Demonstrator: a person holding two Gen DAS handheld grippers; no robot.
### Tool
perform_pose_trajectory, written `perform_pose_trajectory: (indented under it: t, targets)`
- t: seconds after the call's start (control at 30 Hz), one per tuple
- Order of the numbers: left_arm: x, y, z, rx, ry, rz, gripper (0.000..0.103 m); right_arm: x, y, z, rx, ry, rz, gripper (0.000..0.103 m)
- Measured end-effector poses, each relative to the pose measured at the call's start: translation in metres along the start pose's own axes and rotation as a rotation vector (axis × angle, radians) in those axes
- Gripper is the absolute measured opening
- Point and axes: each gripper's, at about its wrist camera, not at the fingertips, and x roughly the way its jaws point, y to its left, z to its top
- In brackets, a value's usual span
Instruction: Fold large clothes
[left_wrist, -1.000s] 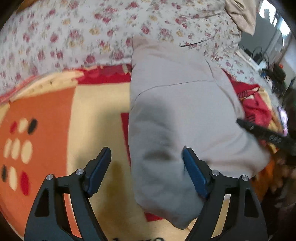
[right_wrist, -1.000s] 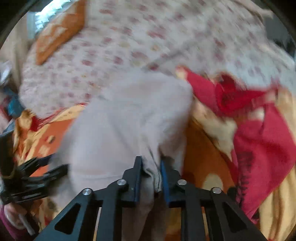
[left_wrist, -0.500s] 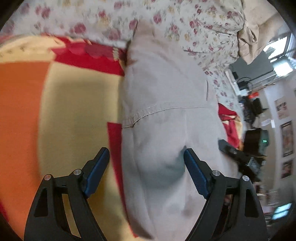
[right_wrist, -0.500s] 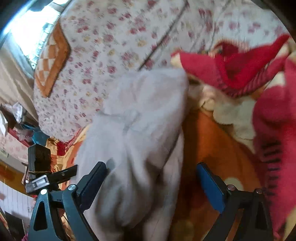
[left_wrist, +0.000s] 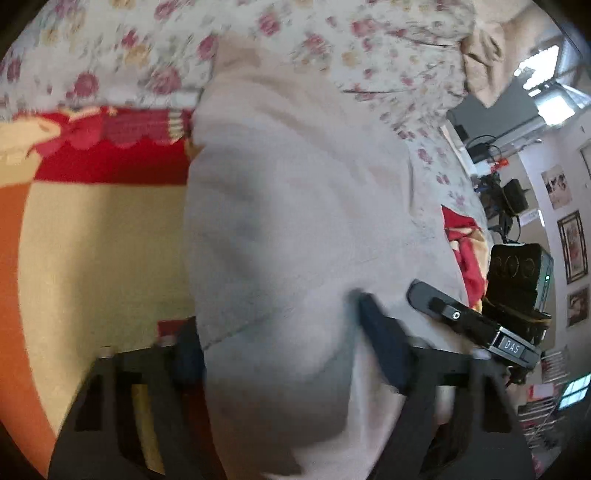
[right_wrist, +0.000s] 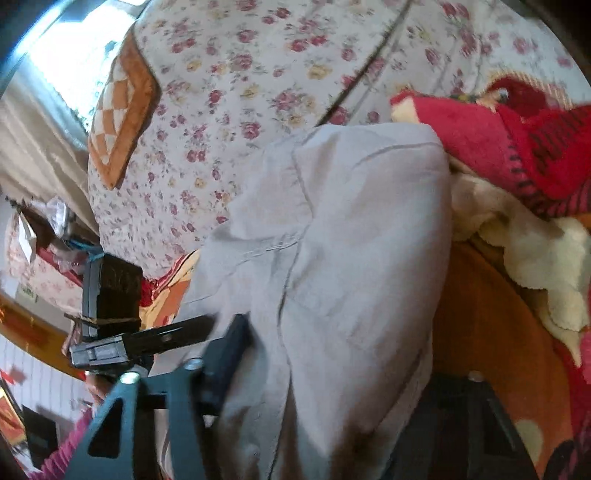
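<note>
A bed (right_wrist: 258, 92) dressed in a cream spread with small red roses carries everything. Over it lies a thick blanket (left_wrist: 92, 240) in orange, yellow and red, bunched up toward one side. A pale grey garment (left_wrist: 295, 221) lies across the blanket, its far end reaching onto the flowered spread.

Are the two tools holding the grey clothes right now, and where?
The grey garment lies between both tools' jaws at its near end: left tool, right tool. Both have just been closing; a firm pinch cannot be told yet.
</note>
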Motion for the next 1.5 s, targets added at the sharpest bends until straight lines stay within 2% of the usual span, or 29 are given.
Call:
perform_pose_trajectory:
  t: [0.03,0.07,0.27,0.4,0.5,0.57,0.6,0.63,0.67,0.7,0.73,0.77,0.9,0.97,1.03,1.07,1.17,1.2,1.27,1.3,1.37,1.4,1.47,1.5]
  targets:
    - [-0.008,-0.003,-0.001,0.006,-0.021,-0.019,0.041,-0.001,0.005,0.001,-0.012,-0.002,-0.007,0.046]
    - [-0.017,-0.004,-0.002,0.006,-0.03,-0.043,0.035,-0.003,0.011,0.001,-0.027,-0.006,-0.014,0.045]
    - [-0.081,-0.022,-0.02,0.057,-0.09,-0.054,0.034,-0.026,0.067,-0.005,-0.104,-0.019,0.075,0.043]
    - [-0.14,-0.013,-0.046,0.027,-0.133,-0.065,0.034,-0.04,0.114,-0.023,-0.173,-0.003,0.163,0.043]
    - [-0.171,0.008,-0.081,-0.026,-0.137,-0.031,0.034,-0.034,0.141,-0.044,-0.191,0.046,0.217,0.043]
    - [-0.171,0.029,-0.106,-0.077,-0.115,0.033,0.034,-0.02,0.15,-0.061,-0.186,0.09,0.229,0.043]
    - [-0.167,0.039,-0.115,-0.097,-0.098,0.073,0.035,-0.003,0.152,-0.073,-0.178,0.129,0.221,0.047]
    - [-0.157,0.056,-0.125,-0.147,-0.066,0.138,0.038,0.01,0.152,-0.079,-0.174,0.156,0.192,0.057]
    - [-0.15,0.069,-0.133,-0.191,-0.046,0.163,0.053,0.027,0.148,-0.088,-0.172,0.197,0.135,0.059]
    - [-0.147,0.078,-0.139,-0.229,-0.042,0.158,0.058,0.046,0.141,-0.098,-0.171,0.252,0.034,0.062]
    - [-0.15,0.084,-0.145,-0.262,-0.065,0.159,0.062,0.053,0.138,-0.101,-0.163,0.27,0.014,0.07]
    - [-0.156,0.082,-0.148,-0.261,-0.092,0.176,0.062,0.051,0.133,-0.105,-0.14,0.26,0.019,0.071]
    - [-0.189,0.051,-0.151,-0.154,-0.196,0.314,0.062,0.009,0.141,-0.102,-0.196,0.164,-0.074,0.071]
    - [-0.201,0.035,-0.156,-0.114,-0.232,0.351,0.063,-0.013,0.152,-0.101,-0.254,0.114,-0.111,0.071]
    - [-0.204,0.022,-0.163,-0.073,-0.252,0.364,0.063,-0.032,0.17,-0.104,-0.32,0.081,-0.1,0.071]
    - [-0.203,0.019,-0.166,-0.06,-0.256,0.373,0.063,-0.039,0.178,-0.109,-0.355,0.075,-0.082,0.07]
    - [-0.185,0.008,-0.179,-0.021,-0.251,0.468,0.063,-0.043,0.206,-0.129,-0.478,0.074,-0.054,0.069]
    - [-0.174,0.01,-0.185,-0.014,-0.237,0.509,0.063,-0.042,0.211,-0.138,-0.517,0.077,-0.054,0.069]
    - [-0.164,0.02,-0.194,-0.03,-0.218,0.545,0.064,-0.035,0.211,-0.154,-0.554,0.104,-0.058,0.067]
    - [-0.161,0.025,-0.196,-0.042,-0.229,0.558,0.067,-0.024,0.208,-0.161,-0.568,0.129,-0.089,0.064]
    - [-0.157,0.035,-0.203,-0.074,-0.258,0.544,0.081,-0.007,0.197,-0.17,-0.58,0.16,-0.173,0.062]
    - [-0.156,0.04,-0.205,-0.099,-0.263,0.523,0.081,0.008,0.184,-0.173,-0.565,0.187,-0.231,0.062]
    - [-0.157,0.044,-0.206,-0.138,-0.265,0.498,0.081,0.021,0.164,-0.175,-0.483,0.232,-0.21,0.062]
    - [-0.158,0.044,-0.207,-0.15,-0.27,0.498,0.081,0.021,0.159,-0.174,-0.456,0.223,-0.198,0.063]
